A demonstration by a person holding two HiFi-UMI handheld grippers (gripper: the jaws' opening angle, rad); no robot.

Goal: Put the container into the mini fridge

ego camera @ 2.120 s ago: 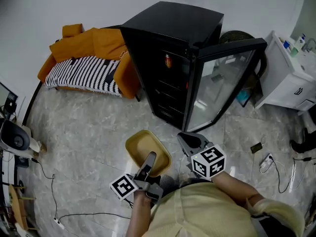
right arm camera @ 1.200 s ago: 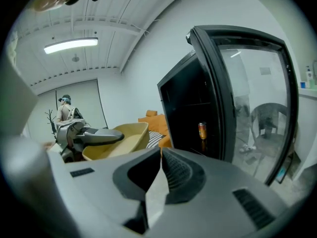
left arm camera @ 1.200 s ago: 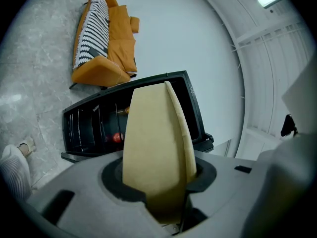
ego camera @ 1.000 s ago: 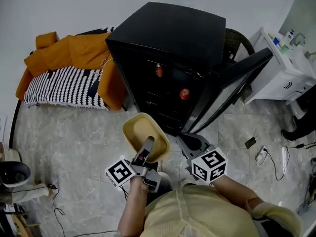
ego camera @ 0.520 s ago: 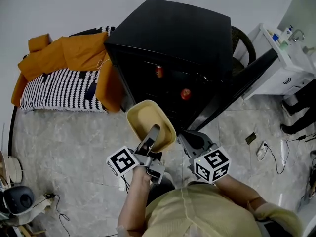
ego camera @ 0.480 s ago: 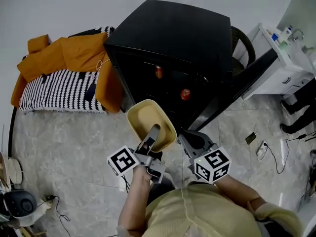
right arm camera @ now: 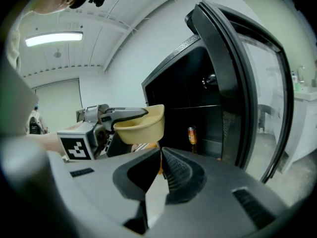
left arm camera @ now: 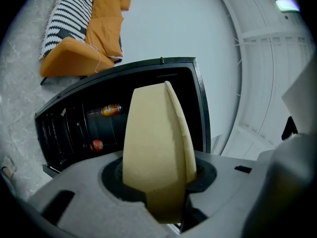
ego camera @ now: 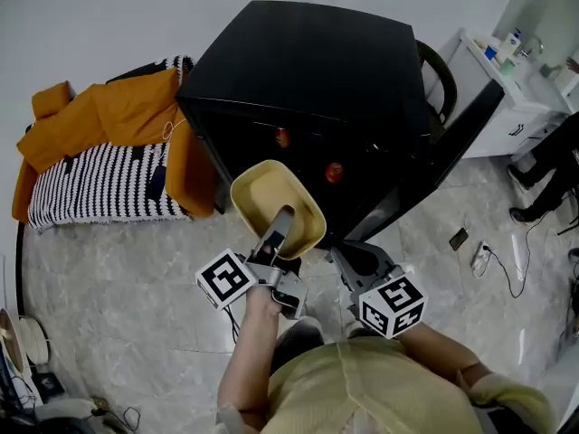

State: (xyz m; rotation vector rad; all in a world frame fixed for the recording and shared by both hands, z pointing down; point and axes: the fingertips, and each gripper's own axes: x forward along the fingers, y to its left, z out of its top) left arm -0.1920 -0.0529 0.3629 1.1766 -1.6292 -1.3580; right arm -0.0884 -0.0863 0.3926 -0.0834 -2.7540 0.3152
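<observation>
Container (ego camera: 261, 197), tan, open-topped: is being carried closer to the mini fridge (ego camera: 308, 70), now hanging just before its open front, not yet inside. Left gripper (ego camera: 283, 220) is clamping the container's near wall. Right gripper (ego camera: 355, 255), jaws together and empty, is waiting near the fridge's swung-open door (ego camera: 452, 147). Insertion is probably coming next.

an orange cloth (ego camera: 109, 120) is lying over a black-and-white striped mattress (ego camera: 86, 186) on the left; a white cabinet (ego camera: 508, 120) is standing at the right, bottles (ego camera: 505, 45) sitting on top; a power strip (ego camera: 479, 258) is lying on the marbled floor (ego camera: 118, 269) nearby
</observation>
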